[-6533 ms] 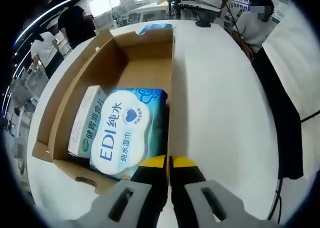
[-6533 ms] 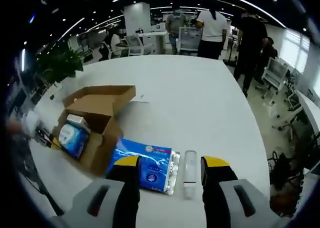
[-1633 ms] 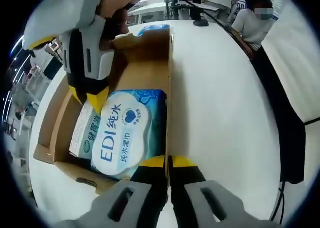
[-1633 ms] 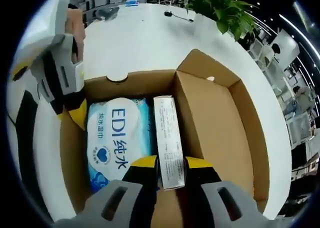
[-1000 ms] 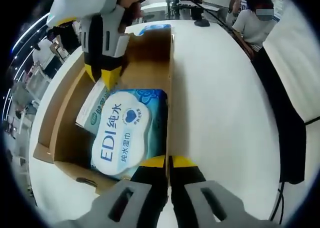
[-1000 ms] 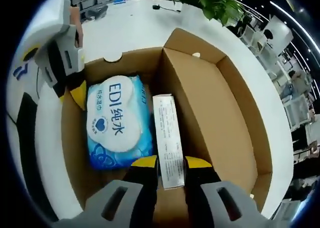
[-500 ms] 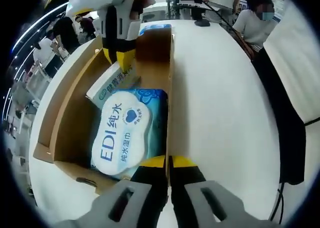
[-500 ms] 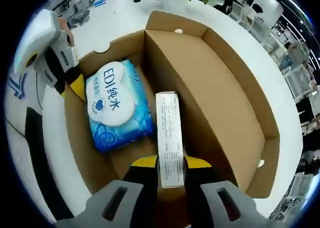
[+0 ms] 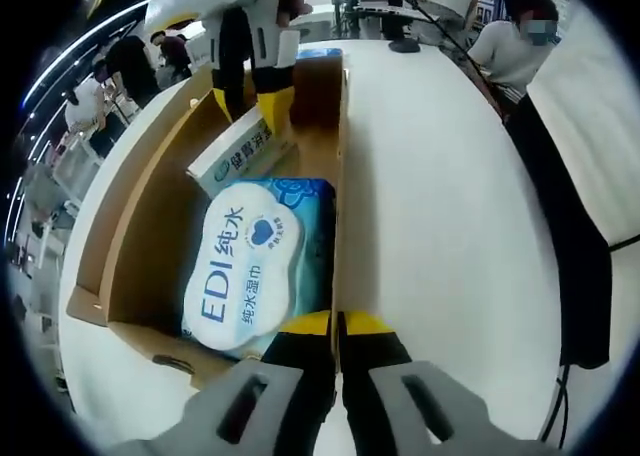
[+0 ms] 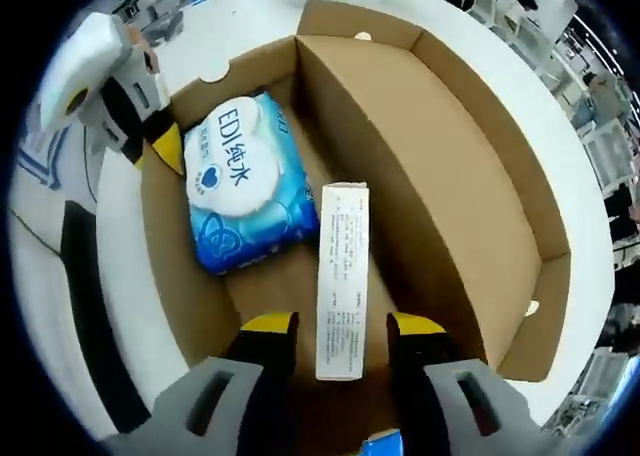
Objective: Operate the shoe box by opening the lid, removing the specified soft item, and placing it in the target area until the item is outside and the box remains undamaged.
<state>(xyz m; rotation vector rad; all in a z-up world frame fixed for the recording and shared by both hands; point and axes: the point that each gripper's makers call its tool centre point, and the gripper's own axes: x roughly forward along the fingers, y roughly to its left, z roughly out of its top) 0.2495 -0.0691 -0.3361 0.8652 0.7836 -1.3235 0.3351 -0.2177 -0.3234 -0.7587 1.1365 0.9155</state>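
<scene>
Hovering over box (image 10: 470,176), right gripper (image 10: 343,328) open astride carton (image 10: 342,276).

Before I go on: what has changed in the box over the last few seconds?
The right gripper reached into the cardboard box, clamped the white carton and pulled it lengthwise, away from the left gripper. Its jaws have now opened off it. The wipes pack stayed put, and the left gripper stays shut on the cardboard box's wall.
</scene>
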